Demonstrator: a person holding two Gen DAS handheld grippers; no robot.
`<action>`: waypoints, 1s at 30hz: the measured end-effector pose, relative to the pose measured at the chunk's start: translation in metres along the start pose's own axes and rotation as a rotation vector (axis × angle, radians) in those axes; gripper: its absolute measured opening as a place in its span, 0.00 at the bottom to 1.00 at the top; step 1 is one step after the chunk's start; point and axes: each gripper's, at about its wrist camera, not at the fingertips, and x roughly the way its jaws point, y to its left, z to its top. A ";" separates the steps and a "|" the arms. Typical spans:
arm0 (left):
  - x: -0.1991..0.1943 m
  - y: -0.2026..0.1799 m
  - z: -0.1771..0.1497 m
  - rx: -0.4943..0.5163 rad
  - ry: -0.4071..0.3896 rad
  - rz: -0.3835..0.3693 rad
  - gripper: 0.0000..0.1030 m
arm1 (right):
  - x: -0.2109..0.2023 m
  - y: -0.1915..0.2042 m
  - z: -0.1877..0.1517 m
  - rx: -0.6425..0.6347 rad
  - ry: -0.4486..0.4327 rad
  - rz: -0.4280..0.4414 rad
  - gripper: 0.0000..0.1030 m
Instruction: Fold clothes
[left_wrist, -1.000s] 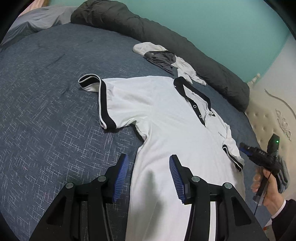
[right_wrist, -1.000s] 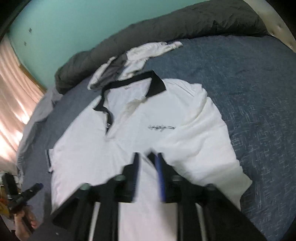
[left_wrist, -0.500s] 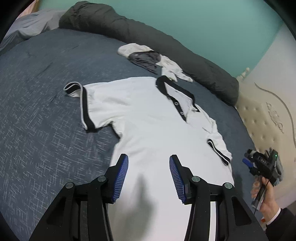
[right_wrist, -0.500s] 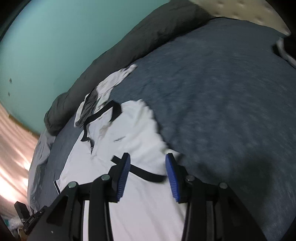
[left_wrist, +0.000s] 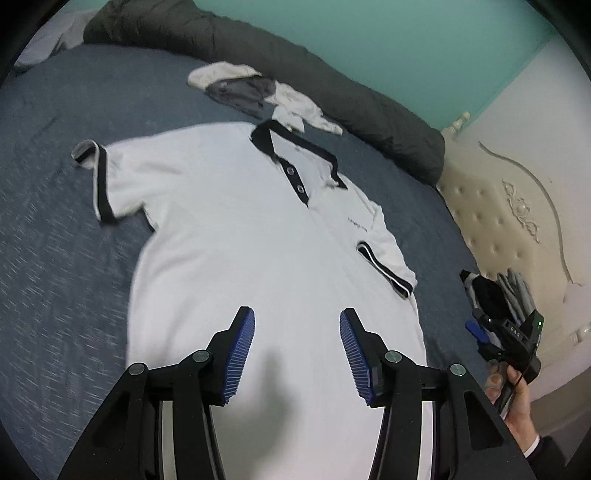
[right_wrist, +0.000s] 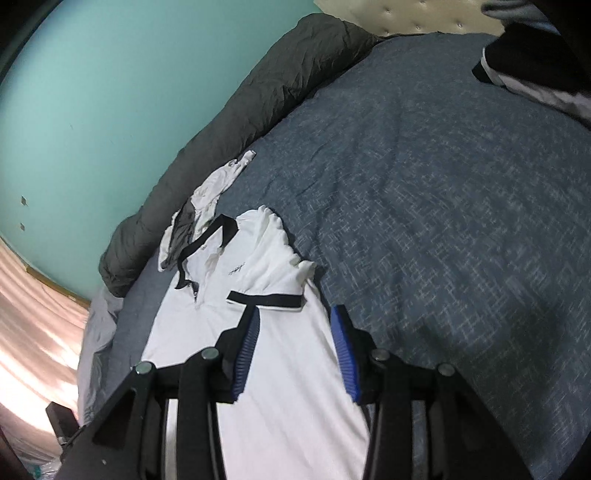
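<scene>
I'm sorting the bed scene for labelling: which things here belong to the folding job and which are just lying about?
Job:
white polo shirt, one sleeve folded in
left gripper, jaws opening, empty
right gripper, jaws open, empty

Lying about:
crumpled white and grey clothes
dark rolled duvet
dark clothes by headboard
blue bedcover

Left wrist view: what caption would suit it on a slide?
Open tongs hover over a white polo shirt spread on a blue bed, one sleeve folded in.
</scene>
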 end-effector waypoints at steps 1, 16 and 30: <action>0.005 -0.003 0.000 -0.004 0.007 0.002 0.52 | 0.002 -0.002 -0.003 0.005 0.003 0.007 0.41; 0.159 -0.086 0.043 0.074 0.137 -0.015 0.52 | 0.049 -0.049 -0.015 0.109 0.048 0.098 0.42; 0.255 -0.123 0.069 0.139 0.167 0.085 0.51 | 0.056 -0.058 0.018 0.053 0.028 0.088 0.46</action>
